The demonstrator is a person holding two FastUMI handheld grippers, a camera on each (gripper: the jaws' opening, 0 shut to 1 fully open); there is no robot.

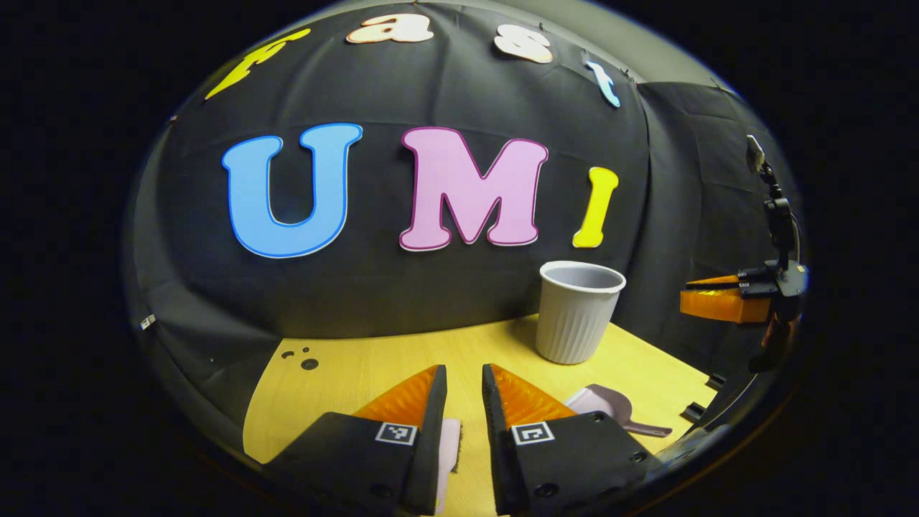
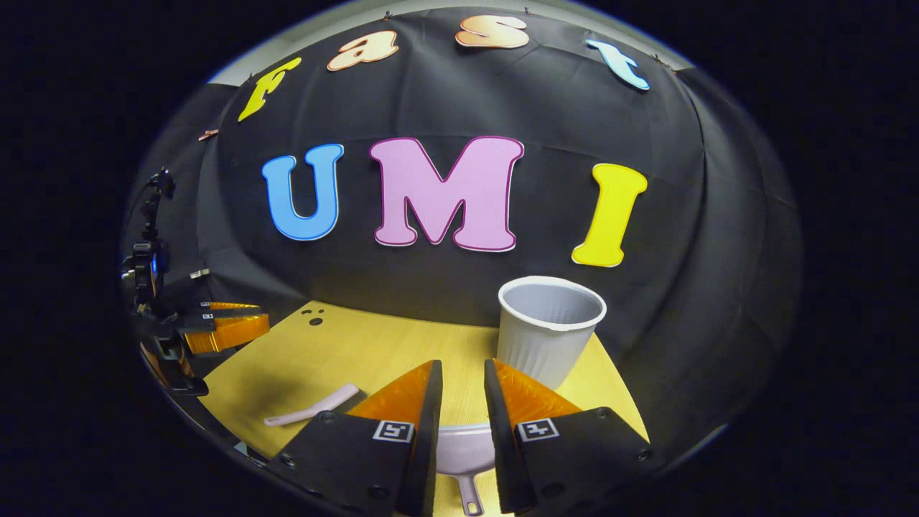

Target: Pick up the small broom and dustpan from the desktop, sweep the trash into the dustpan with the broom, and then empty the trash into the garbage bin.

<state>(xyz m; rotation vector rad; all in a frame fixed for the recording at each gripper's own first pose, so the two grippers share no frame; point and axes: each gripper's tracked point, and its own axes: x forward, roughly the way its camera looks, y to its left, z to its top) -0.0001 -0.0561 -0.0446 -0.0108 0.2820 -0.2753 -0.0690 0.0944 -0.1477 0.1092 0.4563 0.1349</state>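
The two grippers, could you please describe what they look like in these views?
Each gripper, left and right, has two wedge-shaped fingers tapering forward, with ribbed outer faces, set on dark blocky bases fastened by round screws. Each base carries a small square black-and-white marker near the inner edge. Seen farther off, the right gripper carries a dark body with an upright mount above.

desk (image 2: pixel 373 352): pale wood | on it: bin (image 2: pixel 549 327), dustpan (image 2: pixel 467 449), broom (image 2: pixel 312 411)
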